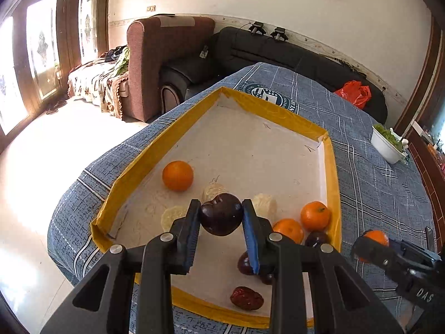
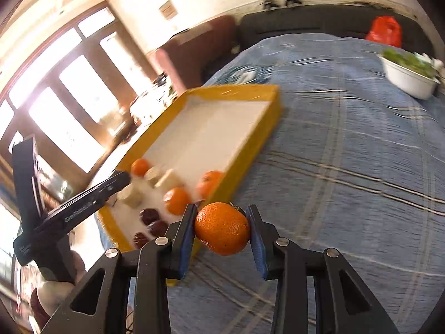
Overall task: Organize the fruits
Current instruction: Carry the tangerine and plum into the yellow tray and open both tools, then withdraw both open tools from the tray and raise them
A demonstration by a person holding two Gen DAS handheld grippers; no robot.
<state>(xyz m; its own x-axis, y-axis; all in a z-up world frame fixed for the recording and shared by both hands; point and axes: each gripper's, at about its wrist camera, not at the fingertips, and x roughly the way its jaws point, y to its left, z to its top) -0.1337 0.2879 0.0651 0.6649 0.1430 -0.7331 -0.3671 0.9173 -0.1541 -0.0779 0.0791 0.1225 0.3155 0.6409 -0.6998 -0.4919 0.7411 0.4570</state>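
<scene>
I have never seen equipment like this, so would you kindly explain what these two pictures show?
There is no robot: a person holds two handheld grippers, each with a fisheye camera looking along its jaws. In the left camera's picture, the left gripper is shut on a dark plum above a yellow-rimmed tray holding oranges, dark fruits and pale pieces. In the right camera's picture, the right gripper is shut on an orange above the blue cloth. A white bowl of greens stands farther off.
</scene>
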